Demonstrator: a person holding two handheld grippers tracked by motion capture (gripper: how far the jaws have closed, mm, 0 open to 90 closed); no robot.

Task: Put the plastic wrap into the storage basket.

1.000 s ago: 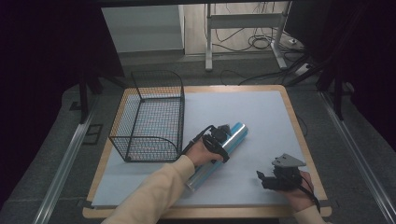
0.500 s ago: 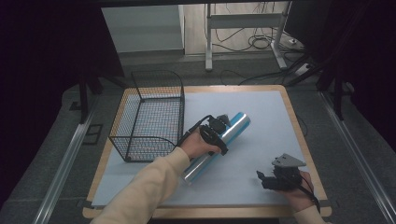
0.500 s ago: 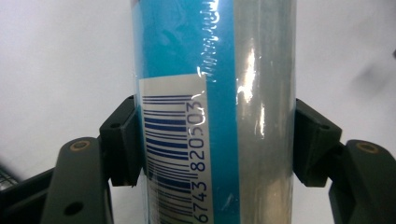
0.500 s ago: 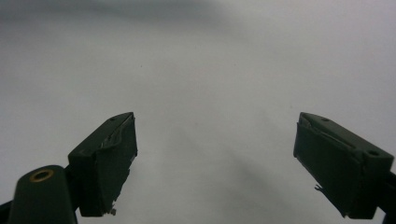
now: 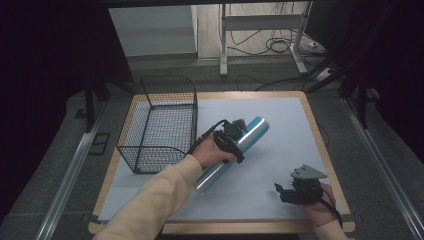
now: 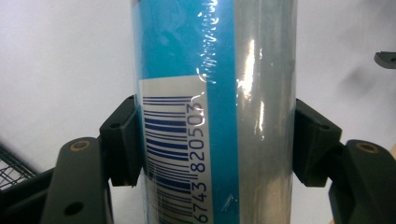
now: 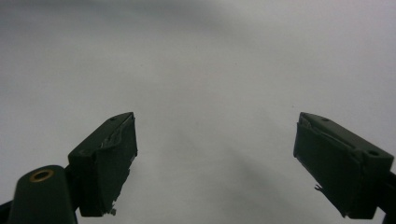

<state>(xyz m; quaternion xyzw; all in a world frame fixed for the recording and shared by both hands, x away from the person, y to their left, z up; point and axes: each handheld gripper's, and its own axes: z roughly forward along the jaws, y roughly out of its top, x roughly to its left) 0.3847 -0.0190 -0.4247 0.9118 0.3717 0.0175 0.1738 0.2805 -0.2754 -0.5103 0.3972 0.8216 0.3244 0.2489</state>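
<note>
The bench (image 5: 280,115) carries a wire basket (image 5: 160,122), just left of the left gripper (image 5: 234,136). This gripper pinches the blue and silver tube (image 6: 219,93) across its middle. The right gripper (image 5: 287,192), well apart from the tube, has its jaws spread over bare surface.

Tube (image 6: 215,93) cut off top and bottom in left gripper view; barcode digits partly lost below the edge, print near the top too blurred to read. Basket (image 6: 11,165) reduced to a corner at the left edge. In high view, tube's middle hidden under left gripper (image 5: 235,137). Right gripper (image 7: 215,163) bodies cropped below.
</note>
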